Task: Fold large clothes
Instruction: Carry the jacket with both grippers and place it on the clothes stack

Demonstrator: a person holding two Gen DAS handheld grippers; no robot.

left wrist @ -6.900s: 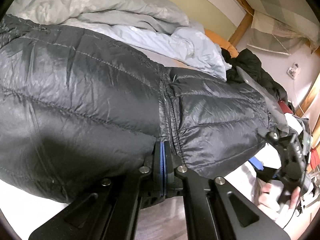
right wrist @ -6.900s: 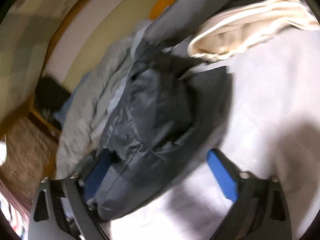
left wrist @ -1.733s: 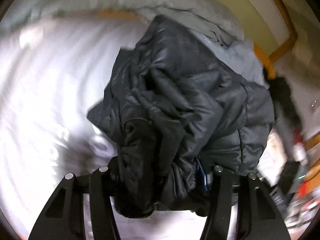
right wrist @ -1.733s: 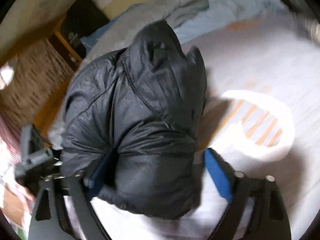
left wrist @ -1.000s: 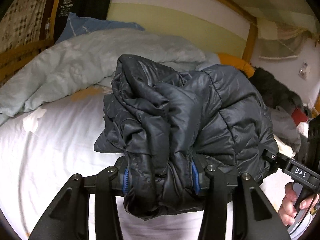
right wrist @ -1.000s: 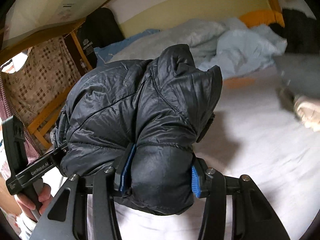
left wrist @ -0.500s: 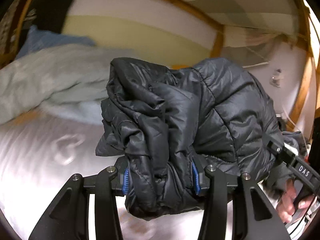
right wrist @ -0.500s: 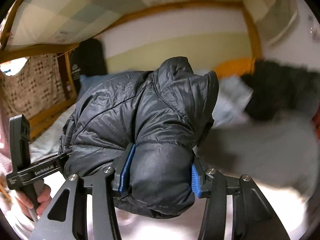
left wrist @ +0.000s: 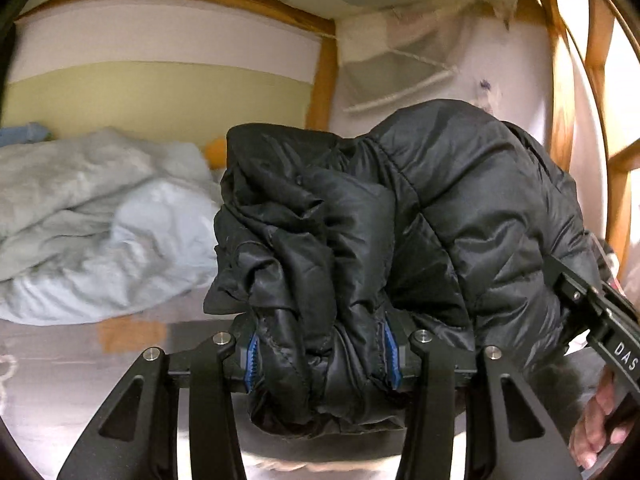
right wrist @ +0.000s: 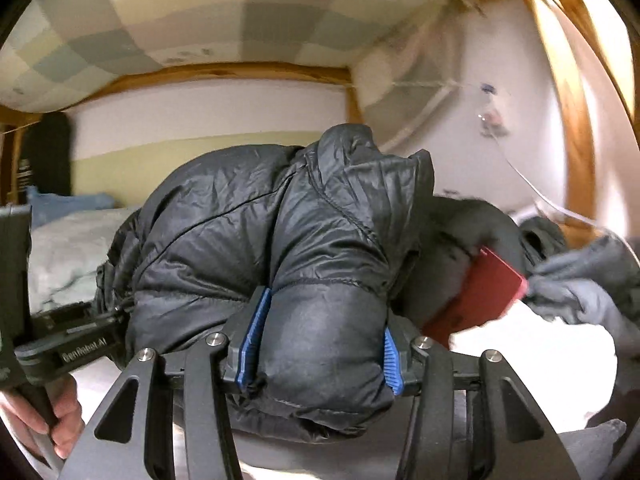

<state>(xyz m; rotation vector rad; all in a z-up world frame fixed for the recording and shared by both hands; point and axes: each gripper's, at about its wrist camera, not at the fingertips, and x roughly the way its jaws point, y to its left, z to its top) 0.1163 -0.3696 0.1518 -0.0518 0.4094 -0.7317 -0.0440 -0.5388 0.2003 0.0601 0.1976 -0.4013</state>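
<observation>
Holding the puffy black quilted jacket (left wrist: 460,216) up off the bed (left wrist: 60,380), you have both claws clamped on it. The left claw (left wrist: 320,354) squeezes a crumpled bunch of it between its blue pads (left wrist: 252,354). The right claw (right wrist: 318,350) squeezes a fat, smooth roll of it between its own blue pads (right wrist: 256,336).

A second ago the jacket hung over the white sheet, with the pale blue rumpled blanket (left wrist: 100,232) behind it. Now you have swung it round, and the bed's wooden corner post (left wrist: 326,80) and the white wall show past the claws. Right of the right claw you can see a heap of clothes, with a flat dark red thing (right wrist: 480,296) and a soft grey cloth (right wrist: 580,288) in it. So the jacket looks folded into a bundle, and I think you are carrying it off to that heap.

The jacket is shiny and slippery, with stitched lines and soft puffy parts. It squashes easily, so it bulges out above and below each claw. Loose flaps stick out above the left claw and could fall open.
</observation>
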